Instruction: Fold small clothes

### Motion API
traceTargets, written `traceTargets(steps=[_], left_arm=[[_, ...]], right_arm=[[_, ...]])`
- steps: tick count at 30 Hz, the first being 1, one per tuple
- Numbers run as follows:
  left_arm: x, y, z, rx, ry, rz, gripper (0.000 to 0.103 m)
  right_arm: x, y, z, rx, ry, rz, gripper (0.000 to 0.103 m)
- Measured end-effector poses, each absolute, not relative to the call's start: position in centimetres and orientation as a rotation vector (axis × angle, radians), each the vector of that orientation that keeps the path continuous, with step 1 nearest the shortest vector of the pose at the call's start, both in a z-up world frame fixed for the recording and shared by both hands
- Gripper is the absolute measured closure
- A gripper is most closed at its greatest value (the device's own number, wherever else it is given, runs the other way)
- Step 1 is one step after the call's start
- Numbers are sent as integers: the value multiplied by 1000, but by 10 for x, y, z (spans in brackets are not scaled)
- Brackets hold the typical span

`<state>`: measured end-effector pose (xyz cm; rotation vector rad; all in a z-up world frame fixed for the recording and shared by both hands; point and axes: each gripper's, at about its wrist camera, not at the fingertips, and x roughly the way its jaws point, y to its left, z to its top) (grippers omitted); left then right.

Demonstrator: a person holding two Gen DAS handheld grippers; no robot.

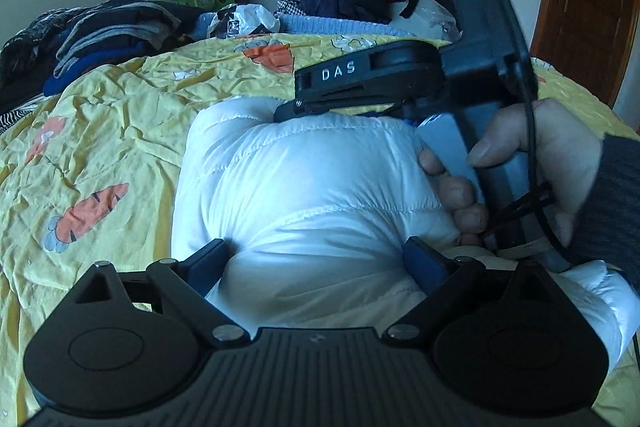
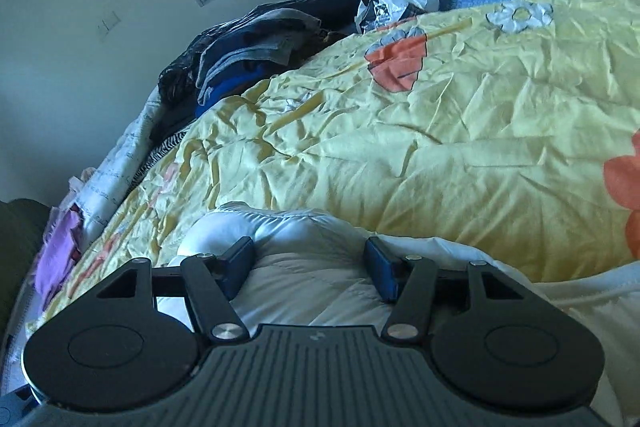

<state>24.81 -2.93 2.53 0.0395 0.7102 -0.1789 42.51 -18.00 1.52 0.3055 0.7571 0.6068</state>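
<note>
A puffy white quilted jacket [image 1: 304,179], glossy and stitched in horizontal channels, is seen lying bunched on a crinkled yellow bedsheet with orange carrot print [image 1: 120,131]. The left gripper [image 1: 316,263] is held with blue pads apart, straddling the padding at 6 o'clock. The right gripper [image 2: 310,267] is likewise spread wide over the jacket. Folded dark clothes [image 1: 92,35] are noted at 10 o'clock.
</note>
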Motion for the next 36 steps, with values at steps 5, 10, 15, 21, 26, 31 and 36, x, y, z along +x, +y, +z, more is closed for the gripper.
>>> traceTargets(steps=[5,10,15,21,26,31,36], left_arm=[[250,-25,22,17,726,-178,5],[253,-25,19,7,730,-171,3],[255,-28,19,20,721,-177,2],[259,-25,15,19,698,-174,0],[207,-15,36,-14,596,-129,0],[125,14,63,-33,445,-114,0],[87,51,61,-43,480,-46,0]], right_arm=[[391,-191,52,293,689,545,36],[347,-216,70,294,655,604,18],[364,-223,28,235,703,548,25],[373,-209,14,171,688,523,24],[327,-216,48,116,655,394,22],[207,-280,93,169,439,438,2],[114,-347,99,108,510,283,1]])
